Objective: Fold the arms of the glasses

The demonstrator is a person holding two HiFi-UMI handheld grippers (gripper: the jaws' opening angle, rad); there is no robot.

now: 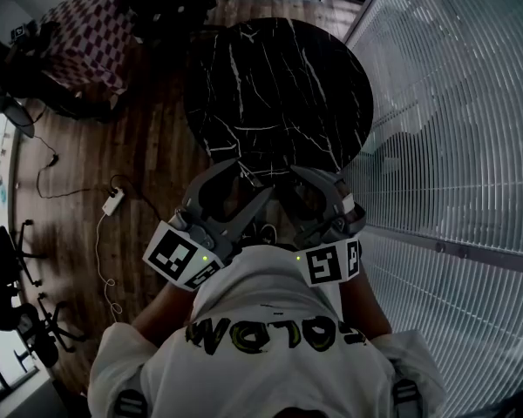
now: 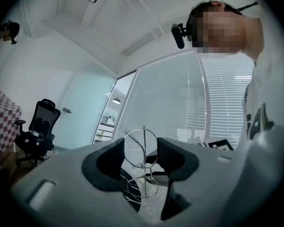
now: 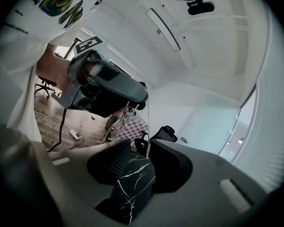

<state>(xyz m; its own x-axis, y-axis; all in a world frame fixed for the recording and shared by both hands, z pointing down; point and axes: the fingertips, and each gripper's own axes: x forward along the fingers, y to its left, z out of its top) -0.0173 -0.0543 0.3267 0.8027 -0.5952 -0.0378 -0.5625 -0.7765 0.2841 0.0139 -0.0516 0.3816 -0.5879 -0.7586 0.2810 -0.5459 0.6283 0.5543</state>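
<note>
Left claw (image 2: pixel 141 145) is gripping the wire glasses (image 2: pixel 144 148) by a round lens rim, held off the desk (image 1: pixel 279 85). Right claw (image 3: pixel 140 145) is standing slightly parted, with a thin glasses arm running between its pads; only the gripper views are showing this. Yellow lettering on the shirt (image 1: pixel 270 333) is staying unreadable.

A: How is the head view lit?
B: Dim, underexposed. The black marble counter (image 1: pixel 279 85) and the wood floor (image 1: pixel 148 146) sink into shadow; blinds (image 1: pixel 453 103) beyond the counter's right edge stay grey. Lines bow toward the corners.
A: And the gripper views?
B: Bright fisheye circles with black corners, lit off a white ceiling (image 2: pixel 85 32) and pale blinds. The wire glasses (image 2: pixel 144 143) show sharp against that glow; the left tongs' (image 2: pixel 140 157) grey body, nearest the lens, is soft.
</note>
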